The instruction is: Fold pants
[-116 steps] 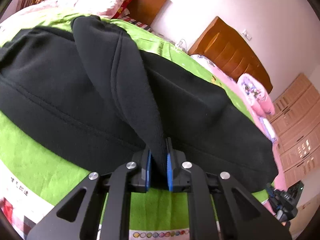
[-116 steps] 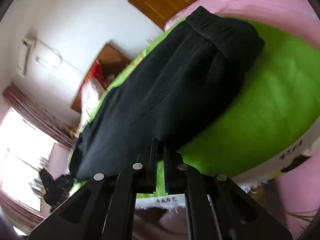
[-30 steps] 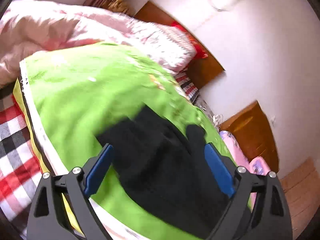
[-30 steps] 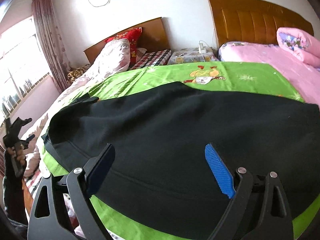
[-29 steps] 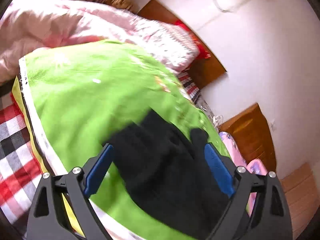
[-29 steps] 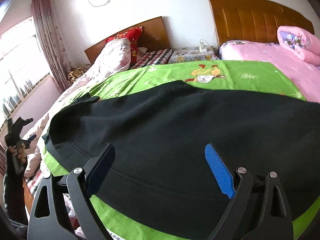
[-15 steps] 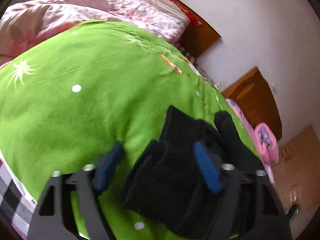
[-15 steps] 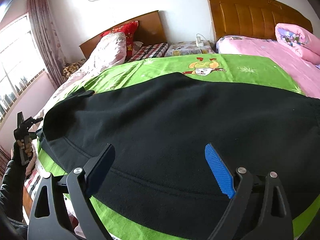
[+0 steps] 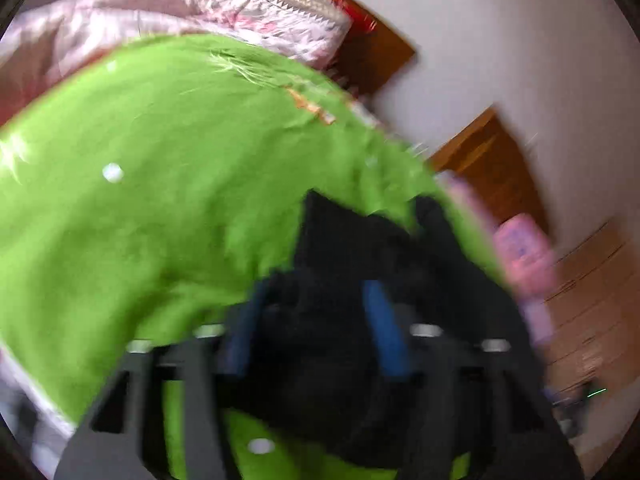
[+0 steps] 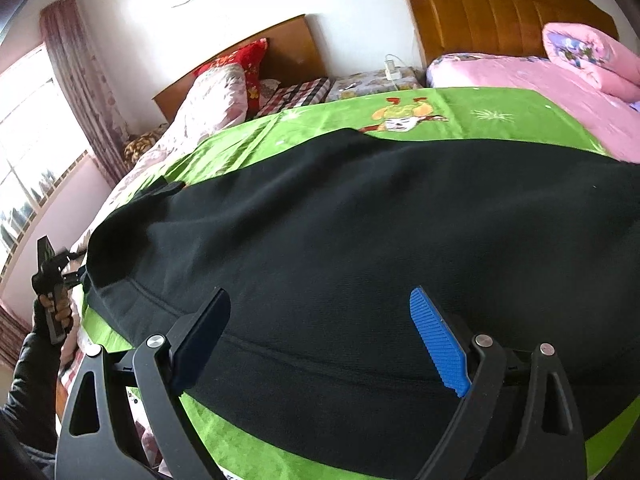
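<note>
Black pants lie folded lengthwise across a green blanket on the bed. My right gripper is open and empty, hovering just over the pants' near edge. In the blurred left wrist view, my left gripper has its blue pads partly closed around the bunched leg end of the pants; the jaws still stand apart with cloth between them. The left gripper also shows in the right wrist view, at the pants' left end.
A pink floral quilt and red pillow lie at the head of the bed. A second bed with pink bedding stands to the right. Wooden headboards line the wall. A window with curtains is at left.
My left gripper has moved onto the leg end of the pants and its jaws have narrowed around the cloth. My right gripper has stayed open over the near edge.
</note>
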Action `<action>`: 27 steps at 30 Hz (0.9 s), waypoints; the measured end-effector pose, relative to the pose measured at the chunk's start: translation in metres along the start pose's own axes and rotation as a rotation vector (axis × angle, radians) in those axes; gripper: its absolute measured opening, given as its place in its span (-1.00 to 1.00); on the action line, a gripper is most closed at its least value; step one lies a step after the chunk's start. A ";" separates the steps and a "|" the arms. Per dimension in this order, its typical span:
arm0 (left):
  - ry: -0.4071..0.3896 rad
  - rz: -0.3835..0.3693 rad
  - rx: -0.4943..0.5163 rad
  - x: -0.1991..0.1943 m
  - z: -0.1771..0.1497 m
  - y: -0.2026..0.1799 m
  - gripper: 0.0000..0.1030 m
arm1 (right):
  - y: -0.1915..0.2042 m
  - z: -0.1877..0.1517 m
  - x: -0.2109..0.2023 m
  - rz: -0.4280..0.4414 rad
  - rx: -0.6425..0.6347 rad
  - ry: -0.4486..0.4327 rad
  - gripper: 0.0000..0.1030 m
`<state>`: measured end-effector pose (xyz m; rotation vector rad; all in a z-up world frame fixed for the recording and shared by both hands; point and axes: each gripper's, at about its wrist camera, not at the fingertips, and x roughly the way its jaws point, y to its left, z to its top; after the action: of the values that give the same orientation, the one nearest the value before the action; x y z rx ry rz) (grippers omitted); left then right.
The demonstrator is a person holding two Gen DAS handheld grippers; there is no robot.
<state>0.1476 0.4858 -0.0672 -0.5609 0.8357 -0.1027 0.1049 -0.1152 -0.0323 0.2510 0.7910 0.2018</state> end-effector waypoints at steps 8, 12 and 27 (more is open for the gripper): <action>-0.262 0.606 0.525 -0.044 -0.011 -0.118 -0.93 | -0.013 -0.003 -0.004 -0.010 0.047 -0.011 0.71; -0.214 0.733 0.537 -0.025 0.011 -0.114 -0.93 | -0.015 -0.005 -0.004 0.003 0.059 -0.016 0.71; -0.201 0.662 0.183 -0.055 0.020 -0.112 0.50 | -0.028 -0.005 -0.006 0.033 0.131 -0.025 0.71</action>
<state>0.1399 0.4158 0.0373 -0.1009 0.7692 0.4719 0.0996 -0.1428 -0.0400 0.3900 0.7764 0.1781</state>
